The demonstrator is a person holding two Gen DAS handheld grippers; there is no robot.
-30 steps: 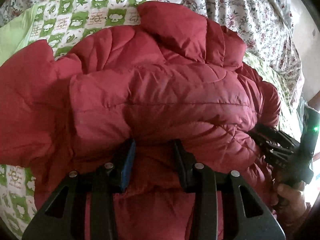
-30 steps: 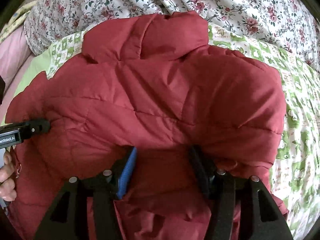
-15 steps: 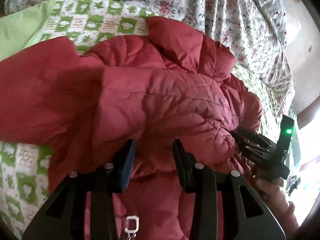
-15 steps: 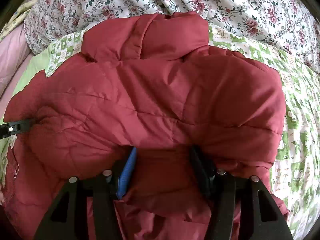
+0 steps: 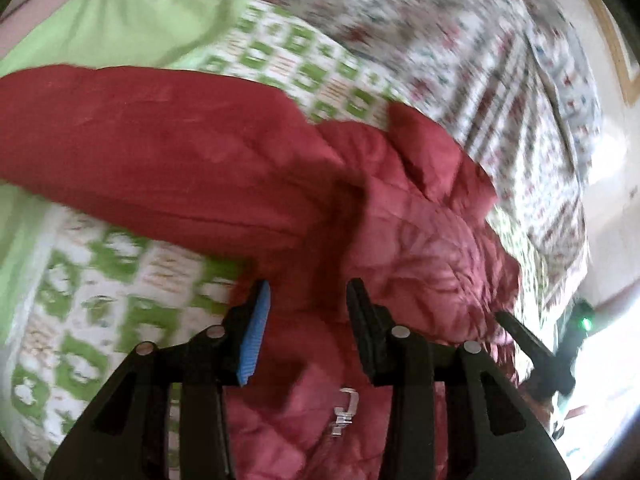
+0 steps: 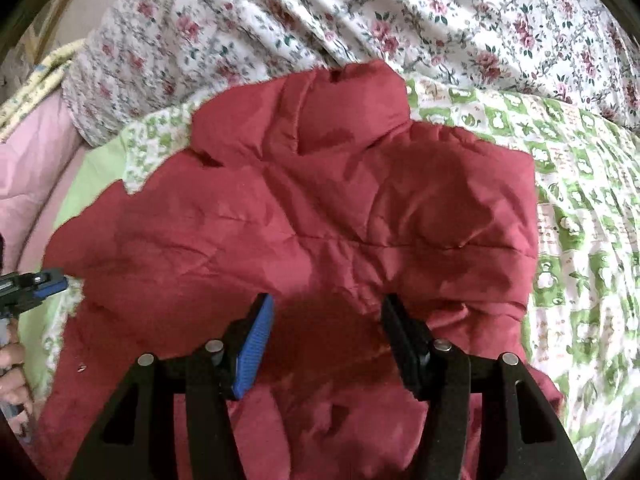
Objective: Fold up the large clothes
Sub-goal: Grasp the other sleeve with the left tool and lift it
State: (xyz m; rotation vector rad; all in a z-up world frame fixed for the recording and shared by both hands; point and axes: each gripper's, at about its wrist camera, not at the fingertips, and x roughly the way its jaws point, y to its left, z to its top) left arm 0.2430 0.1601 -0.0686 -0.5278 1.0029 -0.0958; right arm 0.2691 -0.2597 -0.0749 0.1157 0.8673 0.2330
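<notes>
A dark red quilted jacket (image 6: 340,200) lies on the bed, collar (image 6: 320,112) at the far end. My right gripper (image 6: 326,304) is shut on a thick fold of its near edge; the left wrist view shows this gripper (image 5: 508,320) at the jacket's right side. My left gripper (image 5: 308,288) hovers over the jacket (image 5: 420,240) near a zipper pull (image 5: 346,400). Its jaws are opening, with red fabric below the gap and the blue pad bare. A sleeve (image 5: 140,140) stretches out to the left. In the right wrist view the left gripper (image 6: 52,284) sits at the jacket's left edge.
A green-and-white patterned quilt (image 6: 580,220) lies under the jacket. A floral sheet (image 6: 360,12) is bunched along the far side. Pink cloth (image 6: 32,168) lies at the far left. A person's hand (image 6: 12,380) shows at the left edge.
My left gripper has swung left and rolled, its grip on the jacket loosening; the sleeve now lies spread to the left. The right gripper has kept its hold and risen slightly.
</notes>
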